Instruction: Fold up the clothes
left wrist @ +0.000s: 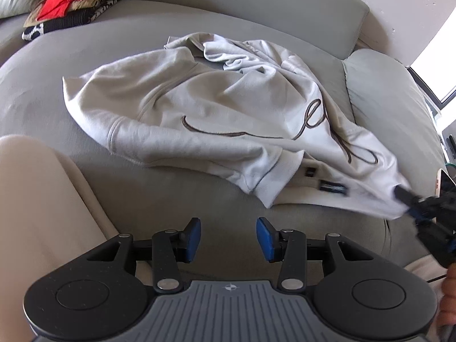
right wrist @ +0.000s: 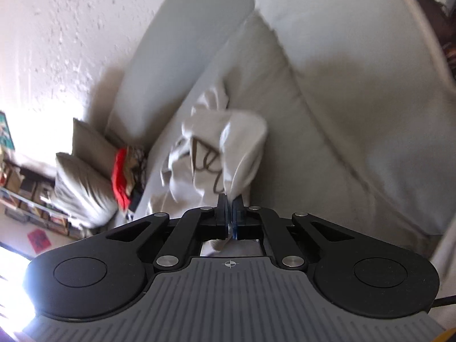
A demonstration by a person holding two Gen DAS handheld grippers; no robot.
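A pale grey sweatshirt (left wrist: 216, 105) with brown script lettering lies crumpled on the grey sofa seat (left wrist: 85, 57). My left gripper (left wrist: 228, 238) is open and empty, hovering just in front of the sweatshirt's near hem. My right gripper (left wrist: 404, 196) comes in from the right edge and is shut on the sweatshirt's near right corner. In the right wrist view the right gripper (right wrist: 230, 199) has its jaws closed on a fold of the sweatshirt (right wrist: 205, 154), which stretches away from it across the seat.
A pile of clothes, red, tan and black-and-white (left wrist: 74, 2), sits at the far left of the sofa next to cushions (right wrist: 82, 171). The back cushion (left wrist: 256, 5) runs behind the sweatshirt, an armrest cushion (left wrist: 393, 91) at right. My leg (left wrist: 37, 199) is at lower left.
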